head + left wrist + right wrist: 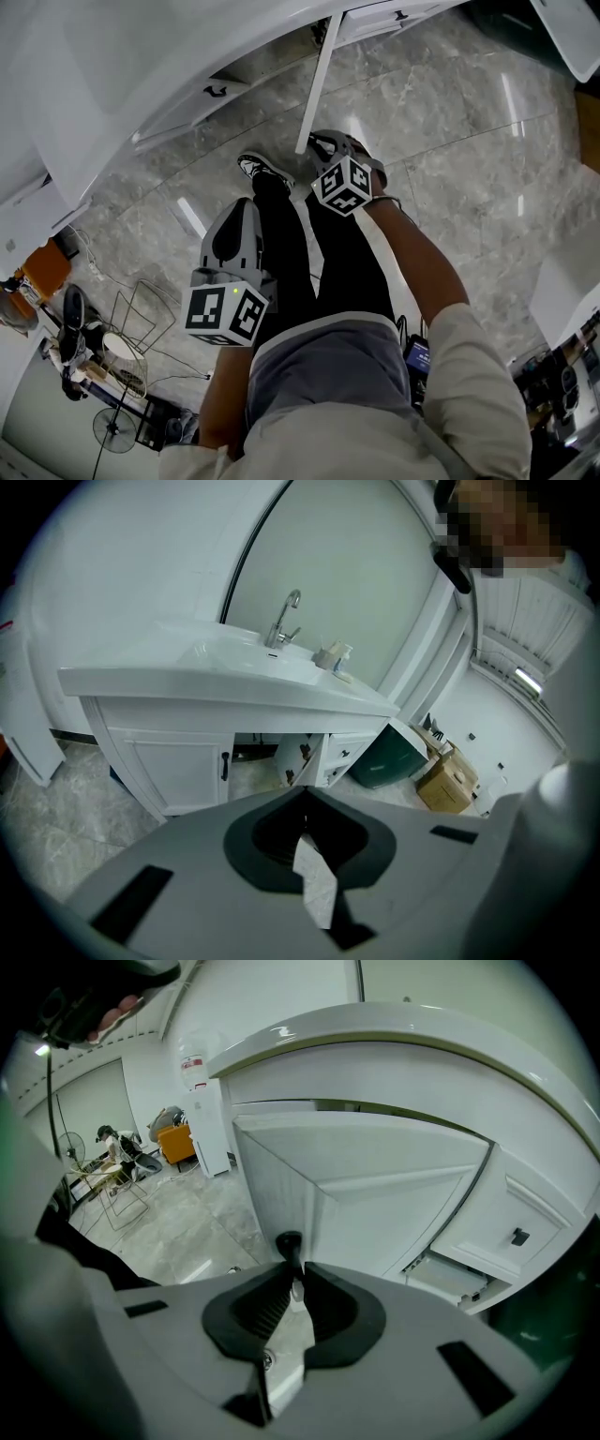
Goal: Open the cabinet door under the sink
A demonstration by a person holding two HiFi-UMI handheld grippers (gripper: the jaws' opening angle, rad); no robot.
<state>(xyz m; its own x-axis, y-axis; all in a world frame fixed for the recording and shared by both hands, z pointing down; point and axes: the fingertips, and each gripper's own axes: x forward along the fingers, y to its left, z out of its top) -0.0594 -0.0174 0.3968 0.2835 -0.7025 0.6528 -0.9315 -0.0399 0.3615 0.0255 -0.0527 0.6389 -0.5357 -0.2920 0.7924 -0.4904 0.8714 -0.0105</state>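
Observation:
The white cabinet door (375,1213) under the sink (234,653) stands swung out; in the head view I see it edge-on (319,84). My right gripper (298,1274) is shut on the door's small black handle (288,1243), which pokes up just above the fingertips. In the head view that right gripper (323,142) sits at the door's lower edge. My left gripper (239,211) hangs back near the person's legs, shut with nothing in it. From the left gripper (305,794) view the vanity shows whole, with the middle door (292,759) ajar.
A shut left door (178,761) with a black handle (225,766) and a drawer (511,1232) flank the opening. A green bin (389,757) and cardboard box (448,780) stand right of the vanity. A wire rack (141,314) and fan (114,431) stand behind.

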